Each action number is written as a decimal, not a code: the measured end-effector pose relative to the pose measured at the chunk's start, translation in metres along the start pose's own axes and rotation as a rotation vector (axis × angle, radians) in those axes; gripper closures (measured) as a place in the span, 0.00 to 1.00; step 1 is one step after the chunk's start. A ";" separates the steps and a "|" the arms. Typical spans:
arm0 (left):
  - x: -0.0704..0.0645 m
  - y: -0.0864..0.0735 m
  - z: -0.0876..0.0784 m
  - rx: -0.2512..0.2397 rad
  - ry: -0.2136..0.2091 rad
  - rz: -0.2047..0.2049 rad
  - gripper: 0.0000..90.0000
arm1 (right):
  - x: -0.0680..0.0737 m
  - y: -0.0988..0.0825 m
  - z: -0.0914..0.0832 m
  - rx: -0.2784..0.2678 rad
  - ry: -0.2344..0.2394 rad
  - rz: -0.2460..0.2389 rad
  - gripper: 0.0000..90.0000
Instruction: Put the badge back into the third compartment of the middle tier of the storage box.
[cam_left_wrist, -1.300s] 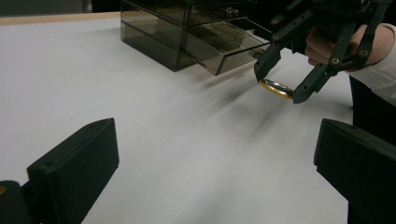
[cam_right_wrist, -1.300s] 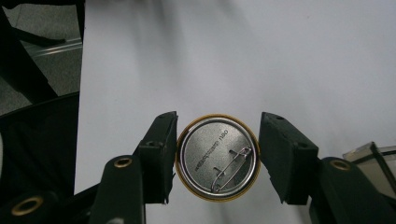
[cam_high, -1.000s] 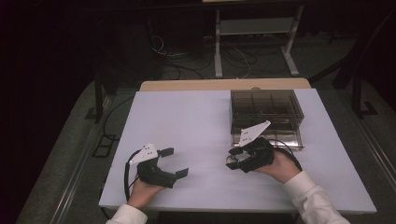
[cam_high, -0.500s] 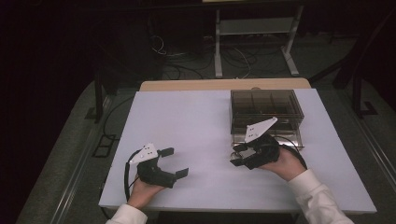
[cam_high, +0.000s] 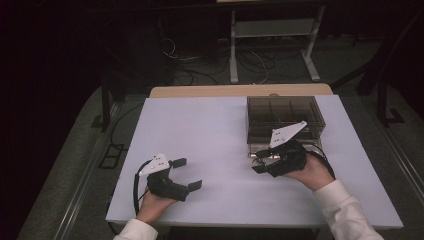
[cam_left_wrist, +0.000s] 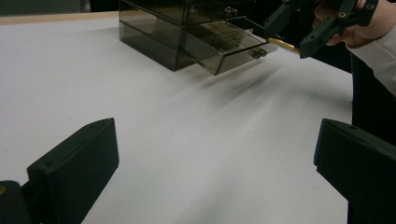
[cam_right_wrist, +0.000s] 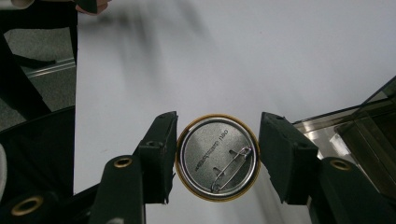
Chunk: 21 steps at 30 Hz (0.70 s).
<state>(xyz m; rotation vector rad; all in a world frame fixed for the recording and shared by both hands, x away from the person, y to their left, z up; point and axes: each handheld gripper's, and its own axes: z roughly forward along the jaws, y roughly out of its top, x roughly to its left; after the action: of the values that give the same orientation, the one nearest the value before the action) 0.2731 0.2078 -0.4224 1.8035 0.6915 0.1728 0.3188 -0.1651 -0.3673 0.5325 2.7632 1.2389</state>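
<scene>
Shiny metal pin badge (cam_right_wrist: 217, 157), at the bottom middle of the right gripper view, sits pinched by its thin edges in the right gripper (cam_right_wrist: 217, 156). It could slip out and roll off the counter (cam_high: 210, 130) before reaching the open drawer (cam_left_wrist: 233, 44). The left gripper (cam_high: 187, 174) fingers are apart, holding nothing.

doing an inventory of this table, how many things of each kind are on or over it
round metal pin badge with gold rim: 1
smoky transparent plastic drawer box: 1
black hand-held gripper, left and right: 2
total: 4
</scene>
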 end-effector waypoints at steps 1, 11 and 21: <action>0.000 0.000 0.000 0.000 0.000 0.000 0.00 | 0.000 0.000 0.000 0.000 0.000 0.000 0.52; 0.000 0.000 0.000 -0.001 0.001 0.000 0.00 | -0.005 -0.002 -0.009 -0.013 -0.013 0.012 0.52; 0.000 0.000 0.000 -0.001 0.001 -0.001 0.00 | -0.011 -0.006 -0.021 -0.029 -0.032 0.030 0.52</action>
<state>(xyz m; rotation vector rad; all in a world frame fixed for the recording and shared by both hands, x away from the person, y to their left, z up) 0.2729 0.2078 -0.4225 1.8022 0.6934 0.1735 0.3236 -0.1875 -0.3580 0.5879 2.7168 1.2624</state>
